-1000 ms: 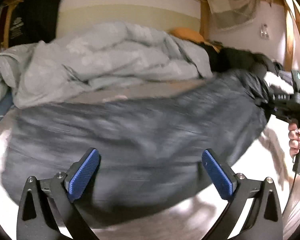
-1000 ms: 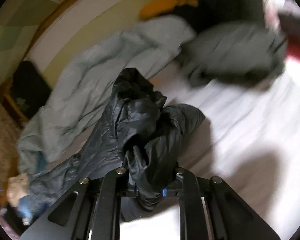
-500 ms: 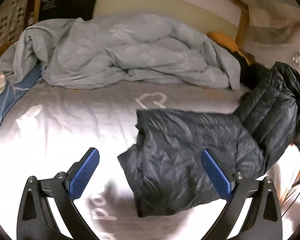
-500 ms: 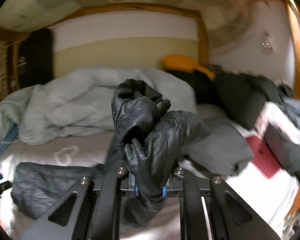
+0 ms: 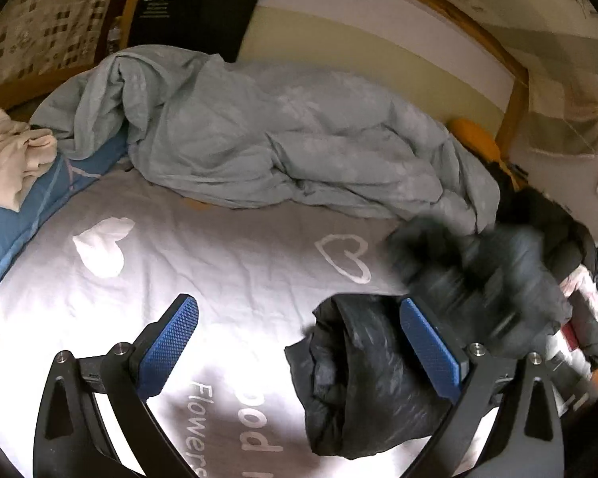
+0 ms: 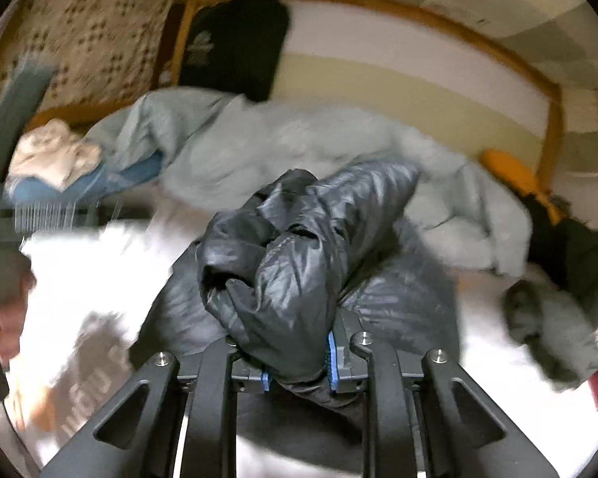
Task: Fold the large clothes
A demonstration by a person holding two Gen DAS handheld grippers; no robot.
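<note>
A black puffer jacket (image 5: 358, 378) lies bunched on the white printed bed sheet (image 5: 203, 263), partly under my left gripper's right finger. Its far part (image 5: 478, 279) is blurred and raised. My left gripper (image 5: 299, 346) is open above the sheet, with only the jacket's edge between its blue pads. In the right wrist view a thick wad of the jacket (image 6: 291, 263) sits between the pads of my right gripper (image 6: 297, 366). The jaws are opening, and the pads still press on the fabric. The rest of the jacket hangs below it.
A crumpled grey duvet (image 5: 279, 139) fills the back of the bed. A blue pillow (image 5: 4, 231) with a beige cloth (image 5: 8, 151) lies at the left. Dark clothes (image 5: 546, 219) and an orange cushion (image 5: 474, 135) are piled at the right. A hand (image 6: 4, 330) shows at the left edge.
My right gripper has swung left with the jacket's end and rolled level, bunching the jacket. The left view has shifted left, so the jacket now lies lower right. The left gripper stays open.
</note>
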